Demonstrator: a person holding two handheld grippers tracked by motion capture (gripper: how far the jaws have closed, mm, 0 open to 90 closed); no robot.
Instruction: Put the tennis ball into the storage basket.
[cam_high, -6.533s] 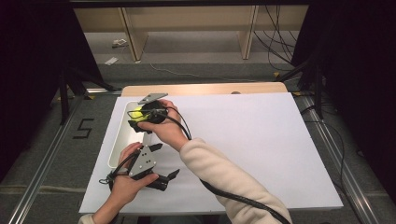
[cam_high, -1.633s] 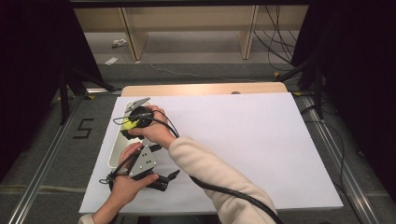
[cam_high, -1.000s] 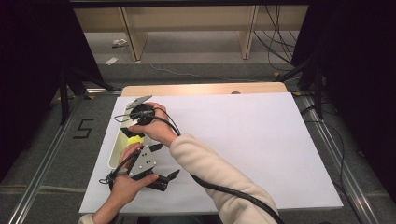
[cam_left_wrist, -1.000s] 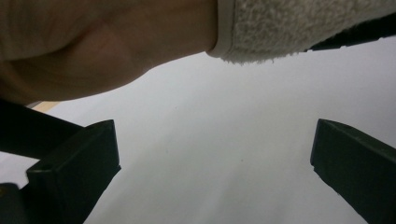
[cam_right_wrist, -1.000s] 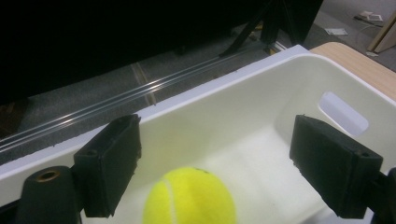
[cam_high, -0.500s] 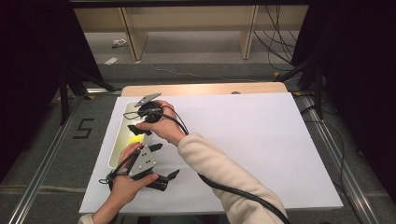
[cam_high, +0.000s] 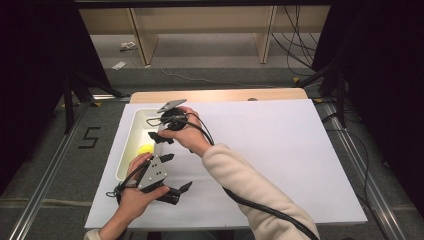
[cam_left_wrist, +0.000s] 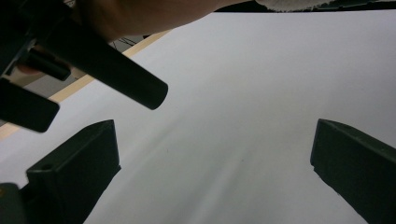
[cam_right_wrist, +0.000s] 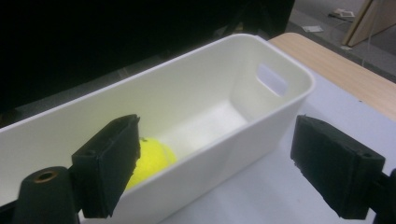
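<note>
Both tongs stand spread and empty, the right tongs (cam_right_wrist: 215, 168) just above the near wall of the white bin (cam_right_wrist: 261, 119) where the yellow ball (cam_right_wrist: 152, 158) lies, so a careless dip could knock the bin askew on the counter (cam_high: 280, 150), the left tongs (cam_high: 176, 173) near the bin's front.

Colour key for your workspace. Your bin (cam_high: 129, 145) is plain cream-white inside and out, unpatterned. The ball (cam_right_wrist: 152, 158) lying in it is bright yellow-green. Your table's sheet (cam_high: 280, 150) is uniform white; the wooden edge (cam_high: 220, 95) beyond it is pale tan. Your right gripper (cam_right_wrist: 219, 154) has matte black jaws, as does your left gripper (cam_left_wrist: 215, 172), which carries a grey plate (cam_high: 153, 172) on top. Your sleeve (cam_high: 250, 190) is cream. The floor (cam_high: 55, 150) is dark grey, marked with a black "5" (cam_high: 89, 137).
</note>
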